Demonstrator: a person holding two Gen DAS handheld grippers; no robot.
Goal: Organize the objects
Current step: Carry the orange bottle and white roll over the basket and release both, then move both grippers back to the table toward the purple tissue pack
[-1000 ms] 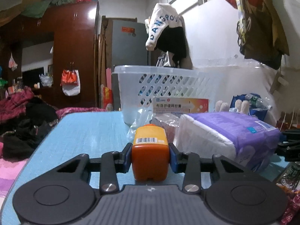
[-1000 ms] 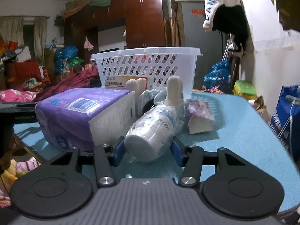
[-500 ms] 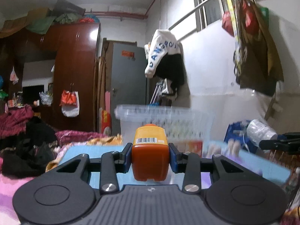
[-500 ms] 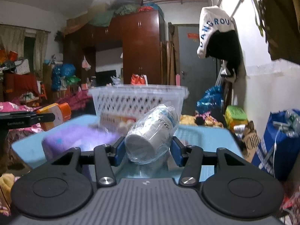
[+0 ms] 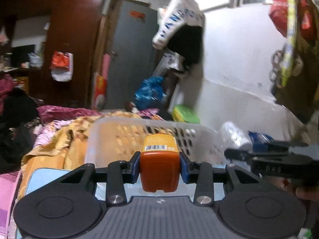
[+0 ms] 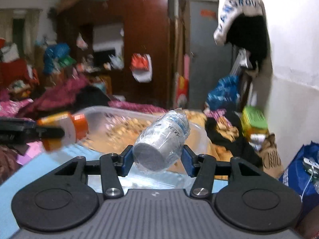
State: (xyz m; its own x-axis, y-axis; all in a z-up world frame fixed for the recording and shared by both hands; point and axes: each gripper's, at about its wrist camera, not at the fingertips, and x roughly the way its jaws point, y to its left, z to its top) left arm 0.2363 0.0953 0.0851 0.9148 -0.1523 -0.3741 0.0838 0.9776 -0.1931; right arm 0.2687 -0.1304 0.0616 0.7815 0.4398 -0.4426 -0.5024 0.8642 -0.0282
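Observation:
My left gripper [image 5: 159, 167] is shut on an orange bottle [image 5: 159, 165] with a barcode label, held above the near rim of the white plastic basket [image 5: 111, 125]. My right gripper [image 6: 157, 159] is shut on a clear plastic water bottle [image 6: 163, 139] lying on its side, base toward the camera, over the same basket [image 6: 107, 113]. In the right wrist view the orange bottle [image 6: 65, 131] hangs at the left in the other gripper. In the left wrist view the water bottle [image 5: 235, 137] and the right gripper [image 5: 237, 153] show at the right.
The blue table top [image 6: 30, 171] lies below both grippers. Behind the basket are a bed with orange and pink bedding [image 5: 65, 139], a dark wardrobe [image 6: 147, 39], a grey door [image 5: 129, 49] and hanging clothes [image 6: 243, 20] on the white wall. A blue bag [image 6: 299, 175] sits at the right.
Both grippers rose from the table with their bottles and moved forward to the basket. The purple pack and other table items have dropped out of view.

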